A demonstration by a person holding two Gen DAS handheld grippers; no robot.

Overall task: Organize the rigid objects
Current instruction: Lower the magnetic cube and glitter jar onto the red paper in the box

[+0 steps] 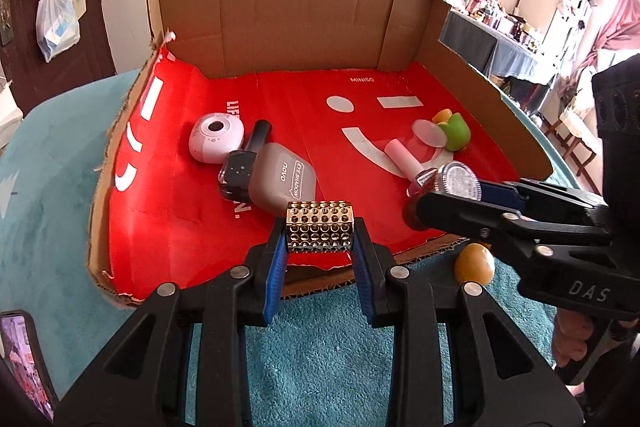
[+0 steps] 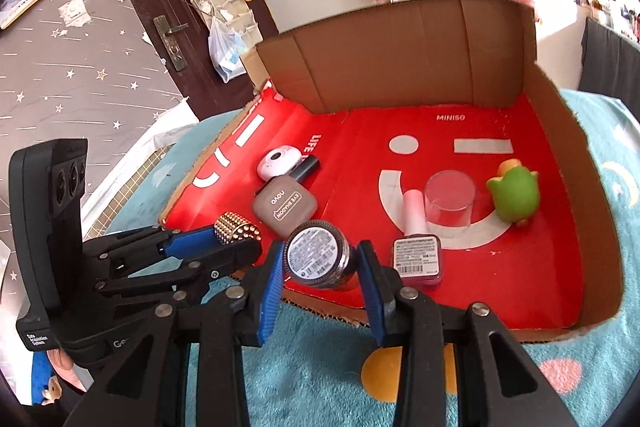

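My left gripper (image 1: 320,233) is shut on a gold studded block (image 1: 319,227), held over the front edge of the red-lined cardboard tray (image 1: 280,23). The block also shows in the right wrist view (image 2: 236,229). My right gripper (image 2: 322,261) is shut on a small round dark jar (image 2: 320,255) with a label on its end, just inside the tray's front edge; the jar also shows in the left wrist view (image 1: 456,181). In the tray lie a grey eye-shadow case (image 1: 282,179), a white round device (image 1: 216,142), a dark nail-polish bottle (image 1: 244,167), a pink nail-polish bottle (image 2: 418,247), a clear cup (image 2: 450,201) and a green duck toy (image 2: 514,193).
The tray stands on a teal plush cloth (image 1: 320,359). An orange ball (image 1: 474,264) lies by the tray's front right corner. A phone (image 1: 24,359) lies at the near left. The tray's back and right walls stand up; its front is open.
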